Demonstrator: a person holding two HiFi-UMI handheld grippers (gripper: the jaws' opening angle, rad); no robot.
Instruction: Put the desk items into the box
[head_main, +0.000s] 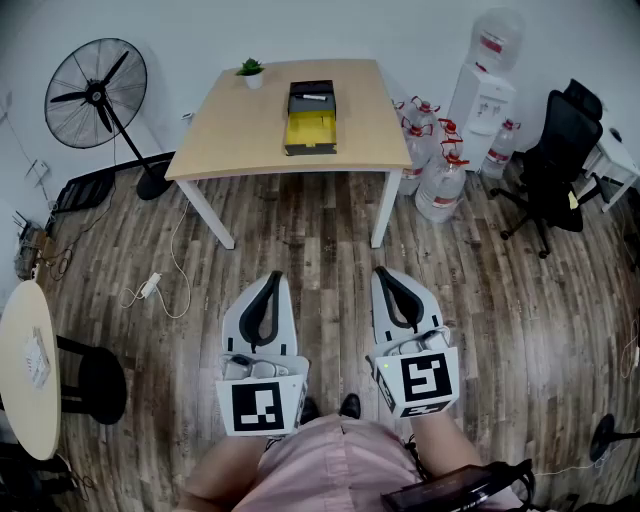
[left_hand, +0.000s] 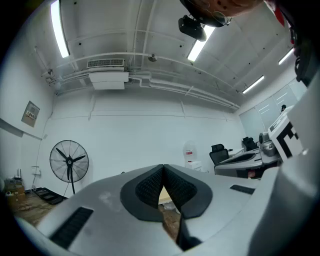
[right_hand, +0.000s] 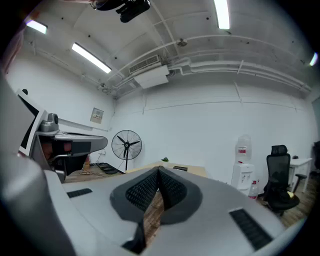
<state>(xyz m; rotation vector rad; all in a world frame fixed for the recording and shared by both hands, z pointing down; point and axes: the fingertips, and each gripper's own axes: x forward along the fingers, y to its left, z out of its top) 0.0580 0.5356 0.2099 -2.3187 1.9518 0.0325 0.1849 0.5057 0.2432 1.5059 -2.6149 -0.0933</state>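
The person stands on the wood floor (head_main: 300, 230), well away from the tabletop (head_main: 240, 130), so I think the job has not begun and a walk over comes first. The left gripper (head_main: 268, 288) and the right gripper (head_main: 390, 282) are held low by the body, each with its jaws pressed together and nothing between them, likely because there is nothing to carry yet. The box (head_main: 310, 130), yellow inside, sits mid-way along the near edge of the tabletop, with a dark tray (head_main: 311, 100) just behind it and a little plant (head_main: 250, 70) near the far left corner.
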